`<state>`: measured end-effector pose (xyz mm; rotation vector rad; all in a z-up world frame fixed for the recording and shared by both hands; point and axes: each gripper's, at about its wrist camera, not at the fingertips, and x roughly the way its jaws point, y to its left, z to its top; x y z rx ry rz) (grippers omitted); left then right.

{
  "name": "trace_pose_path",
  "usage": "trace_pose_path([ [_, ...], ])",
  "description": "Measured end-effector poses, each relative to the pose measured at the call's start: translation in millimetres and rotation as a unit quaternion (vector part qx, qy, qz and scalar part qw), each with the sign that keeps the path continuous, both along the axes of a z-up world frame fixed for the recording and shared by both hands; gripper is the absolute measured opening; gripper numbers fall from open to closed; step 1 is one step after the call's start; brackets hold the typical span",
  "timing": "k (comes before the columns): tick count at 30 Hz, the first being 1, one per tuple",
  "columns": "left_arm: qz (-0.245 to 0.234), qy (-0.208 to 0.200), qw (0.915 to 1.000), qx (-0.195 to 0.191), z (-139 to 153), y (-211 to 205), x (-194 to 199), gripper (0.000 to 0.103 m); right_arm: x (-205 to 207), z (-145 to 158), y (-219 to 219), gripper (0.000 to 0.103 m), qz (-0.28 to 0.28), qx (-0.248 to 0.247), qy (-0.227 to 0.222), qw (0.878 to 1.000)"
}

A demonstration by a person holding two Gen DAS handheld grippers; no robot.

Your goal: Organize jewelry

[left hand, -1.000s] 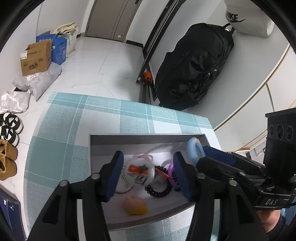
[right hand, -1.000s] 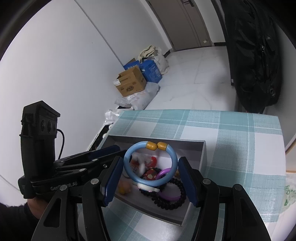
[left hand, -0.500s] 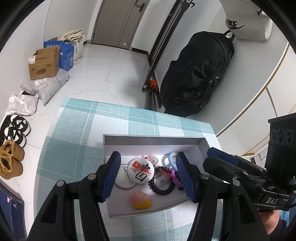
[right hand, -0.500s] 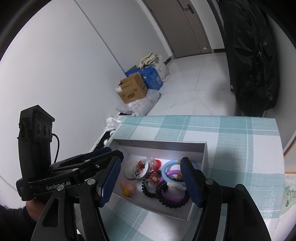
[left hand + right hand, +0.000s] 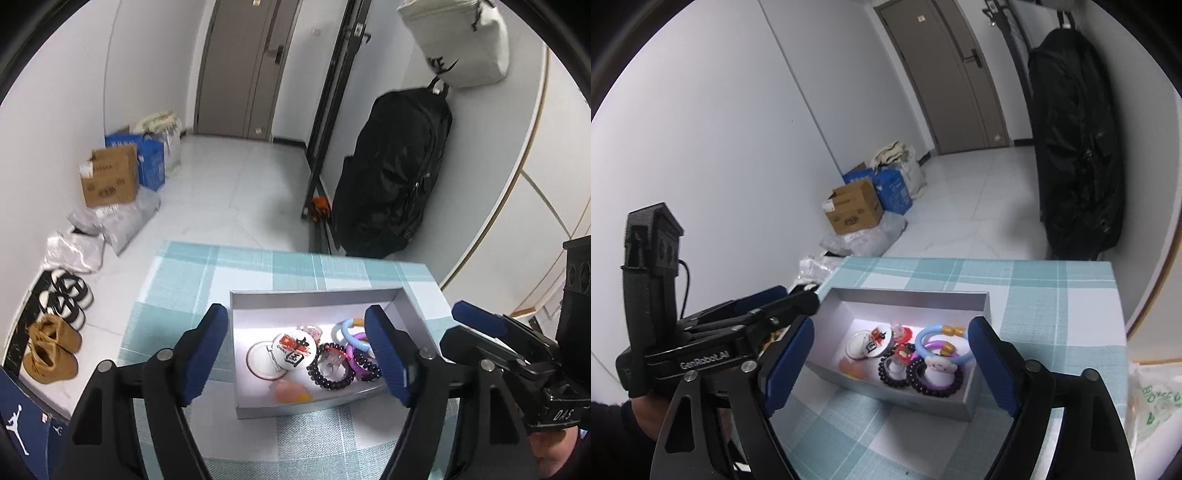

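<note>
Below both tools, the grey box (image 5: 975, 397) on the tabletop (image 5: 1052, 321) holds the bracelets (image 5: 936, 374); your right tool (image 5: 890, 363) and left tool (image 5: 297, 352) are opening, empty, box's long axis crosswise, right nearer.

Dropped the light blue plastic bangle (image 5: 940, 338) into the grey cardboard box (image 5: 975, 400); both my grippers (image 5: 890, 363) (image 5: 299, 356) pulled back, jaws opening, empty.

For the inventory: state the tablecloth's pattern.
Teal-and-white plaid tablecloth, clearest in the right wrist view.
</note>
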<state>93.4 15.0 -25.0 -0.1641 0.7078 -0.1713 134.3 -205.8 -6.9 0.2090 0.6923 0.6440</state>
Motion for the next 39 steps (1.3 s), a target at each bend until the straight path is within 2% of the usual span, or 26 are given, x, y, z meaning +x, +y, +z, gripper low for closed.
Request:
trace_pose_path([
  [3, -0.001, -0.025, 0.9994, 0.022, 6, -2, -9, 0.077, -8, 2, -2, 0.099, -0.008, -0.003, -0.007, 1.0],
  [8, 0.008, -0.043, 0.9987, 0.028, 7, 1, -27, 0.083, -21, 6, -9, 0.103, -0.028, 0.0, -0.02, 0.999],
  [22, 0.028, -0.049, 0.9979, 0.031, 9, 2, -58, 0.084, -73, 15, -10, 0.103, -0.036, -0.007, -0.08, 0.996],
  [39, 0.024, -0.064, 0.9968, 0.043, 12, -3, -72, 0.084, -90, 13, -12, 0.103, -0.044, -0.016, -0.086, 0.995],
])
